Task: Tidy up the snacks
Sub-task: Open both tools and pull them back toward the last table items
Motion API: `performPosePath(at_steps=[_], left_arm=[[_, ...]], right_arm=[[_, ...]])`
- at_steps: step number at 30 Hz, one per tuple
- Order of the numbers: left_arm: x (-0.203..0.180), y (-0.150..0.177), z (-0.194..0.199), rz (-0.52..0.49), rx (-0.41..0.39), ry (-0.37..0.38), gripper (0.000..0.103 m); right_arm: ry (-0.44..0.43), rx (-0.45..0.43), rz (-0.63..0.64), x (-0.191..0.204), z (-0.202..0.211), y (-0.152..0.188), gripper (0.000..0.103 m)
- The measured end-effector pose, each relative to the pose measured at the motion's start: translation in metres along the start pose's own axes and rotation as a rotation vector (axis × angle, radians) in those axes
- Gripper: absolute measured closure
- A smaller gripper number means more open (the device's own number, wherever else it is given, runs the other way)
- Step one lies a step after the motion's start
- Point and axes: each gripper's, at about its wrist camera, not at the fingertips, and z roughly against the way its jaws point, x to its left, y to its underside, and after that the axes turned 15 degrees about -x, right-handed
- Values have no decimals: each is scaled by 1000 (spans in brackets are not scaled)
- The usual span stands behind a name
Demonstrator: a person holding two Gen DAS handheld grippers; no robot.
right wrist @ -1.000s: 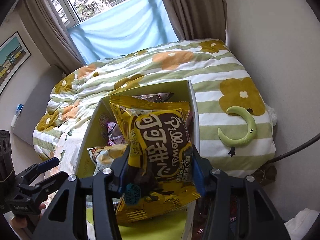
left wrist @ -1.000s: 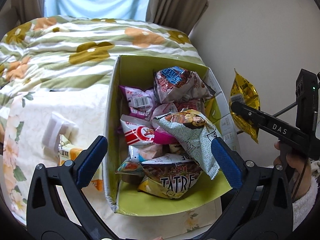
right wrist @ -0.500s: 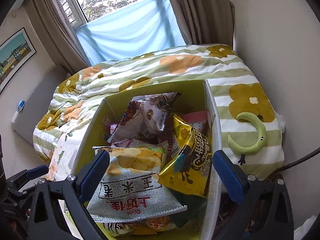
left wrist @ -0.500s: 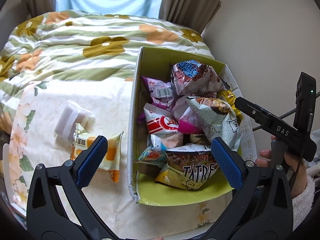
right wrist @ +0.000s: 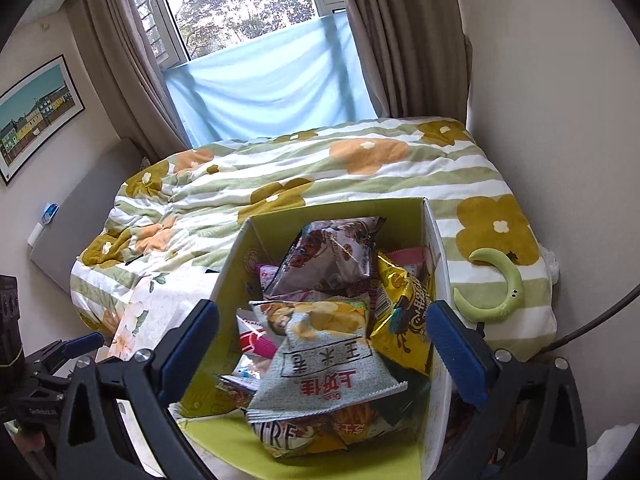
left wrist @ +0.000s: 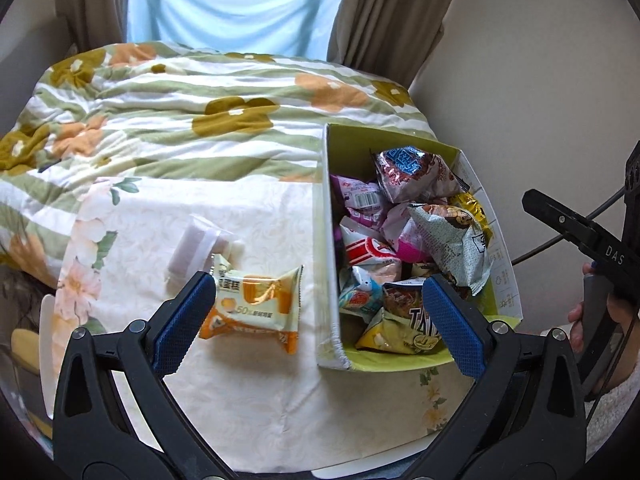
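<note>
A green-lined cardboard box (left wrist: 326,240) stands on a floral cloth and holds several snack bags. It also shows in the right wrist view (right wrist: 230,276). A gold Pillows bag (right wrist: 404,320) lies at its right side beside a pale green chip bag (right wrist: 320,364). An orange and white cake pack (left wrist: 256,308) lies on the cloth left of the box. A clear wrapped pack (left wrist: 196,244) lies just beyond it. My left gripper (left wrist: 318,320) is open and empty, above the cake pack and the box's left wall. My right gripper (right wrist: 322,348) is open and empty above the box.
The floral cloth (left wrist: 260,392) covers a small table at the foot of a bed with a striped flower duvet (left wrist: 180,120). A green crescent toy (right wrist: 496,288) lies on the duvet right of the box. A wall (left wrist: 540,80) is close on the right.
My right gripper opened and let the gold bag drop into the box, then pulled back. My left gripper swung left, bringing the cake pack into view.
</note>
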Motion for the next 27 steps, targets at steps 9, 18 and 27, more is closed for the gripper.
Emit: performPosePath(at_steps=[9, 18, 27], left_arm=[[84, -17, 45, -58, -35, 45, 1], [166, -16, 56, -80, 16, 102, 1], [213, -12, 26, -141, 96, 160, 1]], right_arm=[[60, -67, -4, 80, 45, 16, 0], [130, -51, -47, 168, 41, 55, 0], [209, -21, -55, 233, 9, 107, 0]])
